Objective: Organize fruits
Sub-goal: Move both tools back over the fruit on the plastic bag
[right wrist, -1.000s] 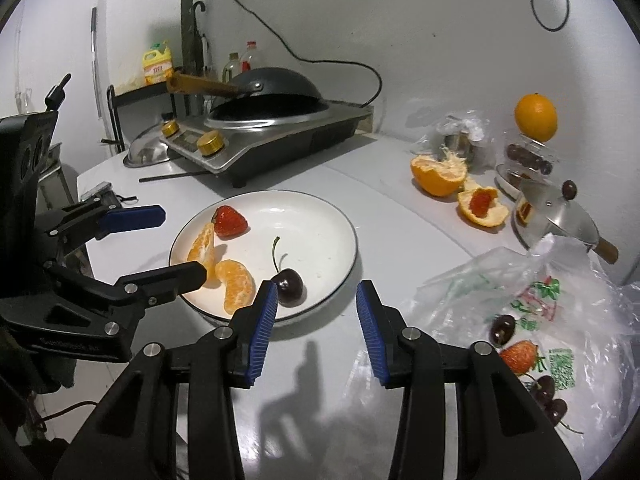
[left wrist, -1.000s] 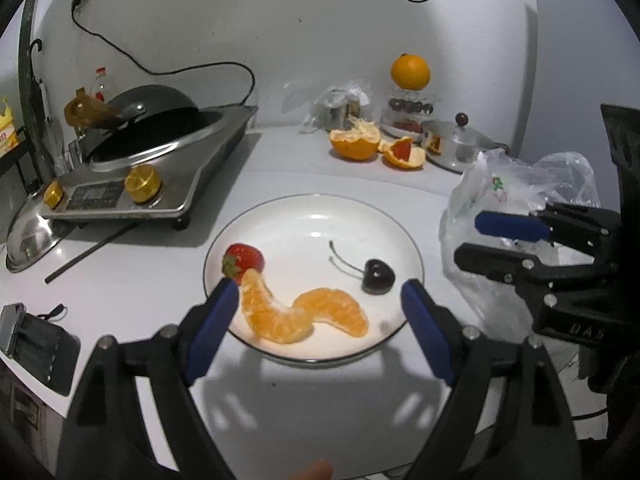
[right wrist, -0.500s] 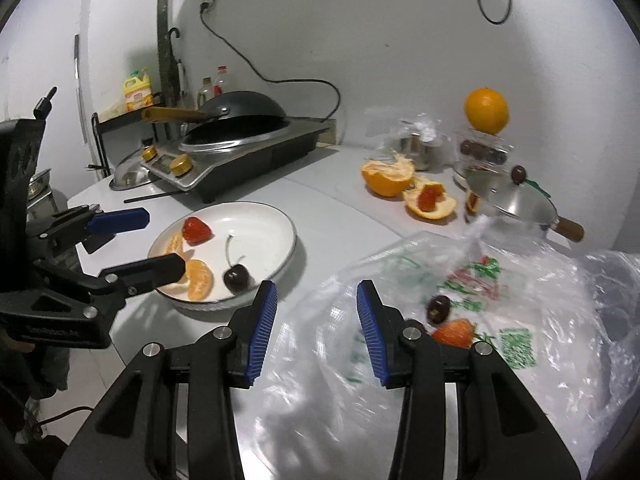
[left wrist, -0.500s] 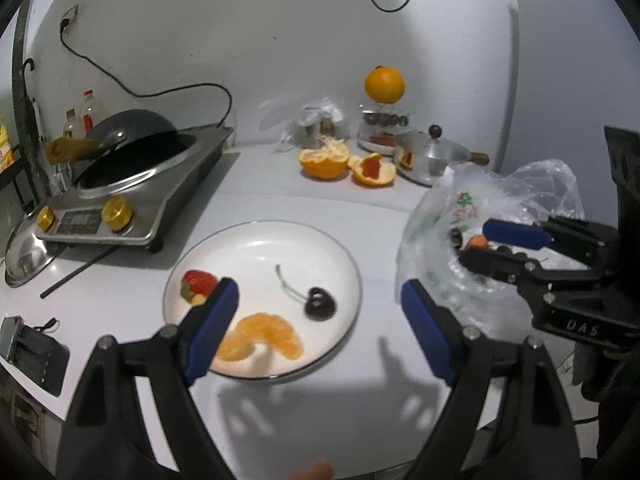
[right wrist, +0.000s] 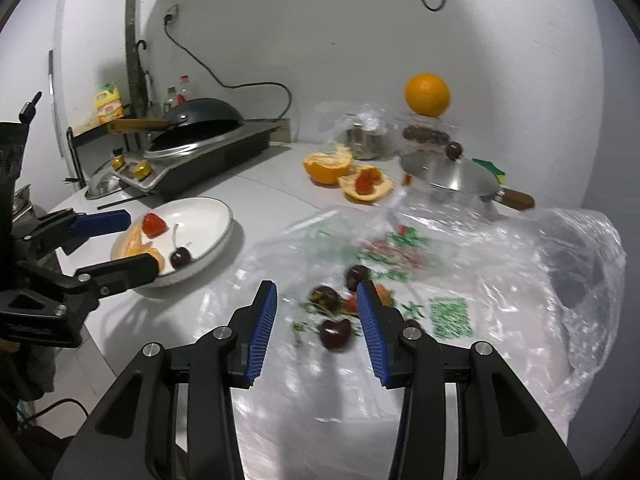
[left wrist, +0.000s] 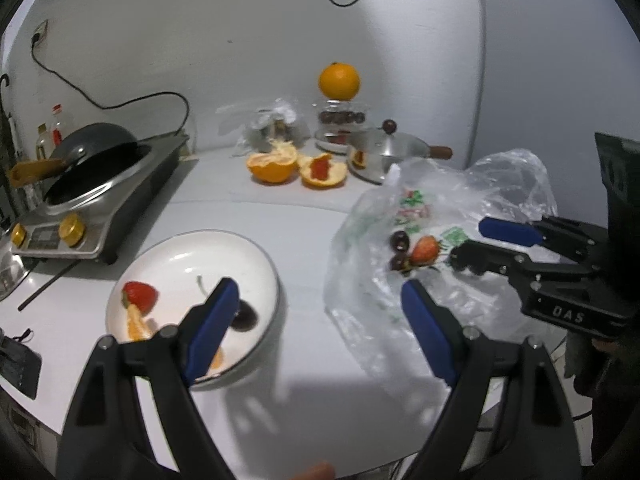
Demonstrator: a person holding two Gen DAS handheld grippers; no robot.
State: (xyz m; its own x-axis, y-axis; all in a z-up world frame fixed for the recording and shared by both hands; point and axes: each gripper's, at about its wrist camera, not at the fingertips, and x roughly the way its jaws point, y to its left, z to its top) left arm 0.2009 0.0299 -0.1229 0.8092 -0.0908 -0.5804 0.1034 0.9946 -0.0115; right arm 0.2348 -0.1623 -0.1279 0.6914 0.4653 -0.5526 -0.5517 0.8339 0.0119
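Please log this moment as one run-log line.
left claw: open, empty, by plate | right claw: open, empty, over bag | plate: strawberry, orange segments, cherry

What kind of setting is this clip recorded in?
Most likely a home kitchen counter. A countertop cooker with a dark wok stands by the wall, oil and sauce bottles sit on a rack behind it, and a lidded steel pot shares the white counter with fruit.

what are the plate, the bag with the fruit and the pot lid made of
Plate: likely glazed ceramic, being glossy white with a thin dark rim. Bag: thin clear plastic film, crinkled and shiny, with green and red print. Pot lid: polished metal, probably stainless steel, mirror-like, with a dark round knob.
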